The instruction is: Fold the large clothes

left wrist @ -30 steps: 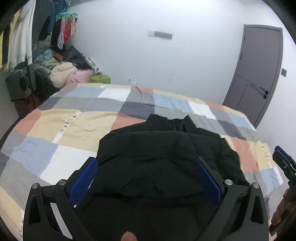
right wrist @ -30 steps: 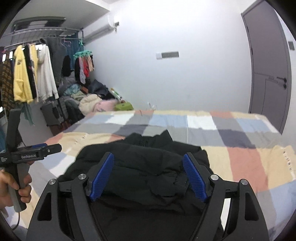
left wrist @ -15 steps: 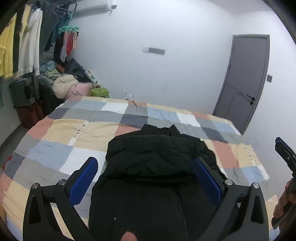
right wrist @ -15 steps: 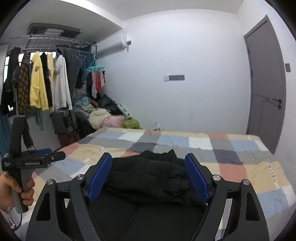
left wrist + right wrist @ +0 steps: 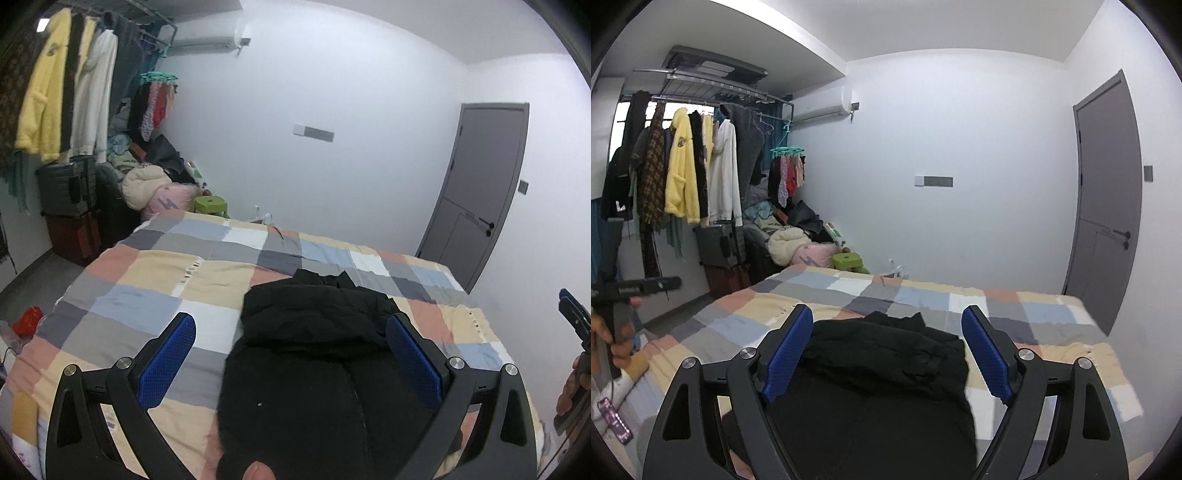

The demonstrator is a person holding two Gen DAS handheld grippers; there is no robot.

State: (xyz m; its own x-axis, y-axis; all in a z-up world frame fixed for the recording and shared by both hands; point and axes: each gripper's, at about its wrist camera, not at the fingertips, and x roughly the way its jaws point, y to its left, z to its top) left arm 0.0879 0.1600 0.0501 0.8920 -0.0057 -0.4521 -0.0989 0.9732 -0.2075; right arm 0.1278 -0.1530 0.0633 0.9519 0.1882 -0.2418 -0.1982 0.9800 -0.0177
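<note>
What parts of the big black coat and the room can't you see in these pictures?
- Black coat: its bottom end is cut off by the lower edge in both wrist views, and the left gripper frame covers its sides.
- Coat sleeves: not visible in either view.
- Right gripper: its frame hides the coat's near corners.
- Phone: screen too small and blurred to read, right wrist view.

Black left gripper [image 5: 290, 350], 2 blue textured pads [image 5: 166, 360], silver screws, bare skin
</note>
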